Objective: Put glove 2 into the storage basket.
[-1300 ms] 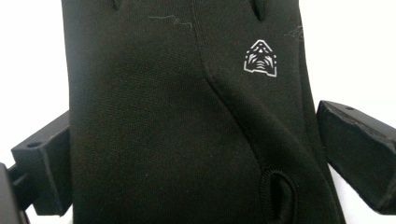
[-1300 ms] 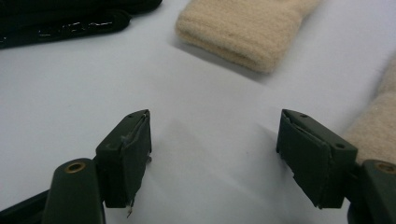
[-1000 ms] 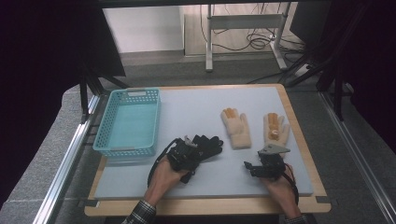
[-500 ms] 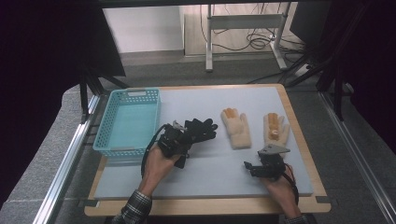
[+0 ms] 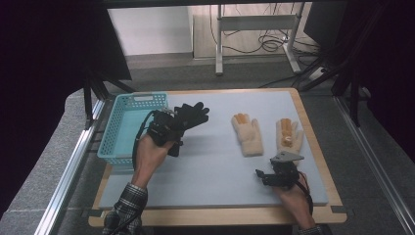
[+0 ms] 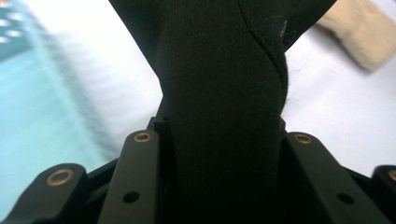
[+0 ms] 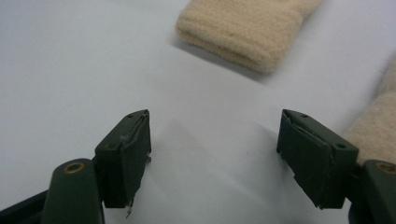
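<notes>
Left claw (image 5: 177, 122) clamps a black glove (image 6: 219, 93) — fingers cropped; right claw (image 7: 215, 154) gapes, holding nothing.

Basket (image 5: 128, 128) at counter (image 5: 215, 171) far-left edge. Left gripper (image 5: 169, 128) just right of basket, off the surface, clamped on dark glove (image 5: 192, 115), glove fingers pointing right and away. Two knit gloves flat on counter right of centre: one (image 5: 248, 133) mid-right, other (image 5: 288, 135) just right of it, apart. Right gripper (image 5: 266, 175) near front-right, before both knit gloves, jaws apart, over bare counter.
</notes>
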`<control>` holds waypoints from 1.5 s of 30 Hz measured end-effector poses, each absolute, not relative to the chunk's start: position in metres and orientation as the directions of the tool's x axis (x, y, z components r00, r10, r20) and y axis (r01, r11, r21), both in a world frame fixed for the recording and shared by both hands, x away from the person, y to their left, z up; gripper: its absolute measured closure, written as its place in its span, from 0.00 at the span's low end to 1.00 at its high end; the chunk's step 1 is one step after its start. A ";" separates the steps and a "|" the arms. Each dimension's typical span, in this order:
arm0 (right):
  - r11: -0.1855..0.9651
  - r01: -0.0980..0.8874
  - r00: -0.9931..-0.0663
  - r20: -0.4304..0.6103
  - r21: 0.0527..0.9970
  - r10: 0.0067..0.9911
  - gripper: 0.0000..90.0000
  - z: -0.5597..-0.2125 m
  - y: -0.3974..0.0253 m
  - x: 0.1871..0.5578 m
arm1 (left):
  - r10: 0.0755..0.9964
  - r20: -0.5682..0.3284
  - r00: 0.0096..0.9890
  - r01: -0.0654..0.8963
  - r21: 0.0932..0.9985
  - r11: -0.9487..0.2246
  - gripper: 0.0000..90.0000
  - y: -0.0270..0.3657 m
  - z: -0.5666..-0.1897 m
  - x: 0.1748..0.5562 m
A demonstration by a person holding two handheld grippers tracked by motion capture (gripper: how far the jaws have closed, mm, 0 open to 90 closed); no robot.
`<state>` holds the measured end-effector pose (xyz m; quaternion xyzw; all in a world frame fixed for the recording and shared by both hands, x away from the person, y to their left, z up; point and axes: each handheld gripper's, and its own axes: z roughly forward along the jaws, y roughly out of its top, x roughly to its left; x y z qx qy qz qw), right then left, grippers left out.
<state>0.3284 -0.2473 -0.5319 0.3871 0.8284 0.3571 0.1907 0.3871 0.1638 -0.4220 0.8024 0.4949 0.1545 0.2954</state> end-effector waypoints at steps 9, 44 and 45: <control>0.445 0.505 -0.628 -0.039 0.740 0.777 0.28 -0.532 -0.247 0.328 | 0.946 -0.029 0.324 0.758 0.606 -0.241 0.69 0.217 -0.414 0.406; 0.445 0.505 -0.628 -0.038 0.740 0.777 0.28 -0.532 -0.247 0.329 | 0.992 0.096 0.078 0.924 0.366 -0.108 0.59 0.306 -0.508 0.468; 0.445 0.505 -0.629 -0.038 0.739 0.777 0.28 -0.532 -0.247 0.329 | 0.991 0.109 0.081 0.925 0.361 -0.116 0.59 0.306 -0.509 0.469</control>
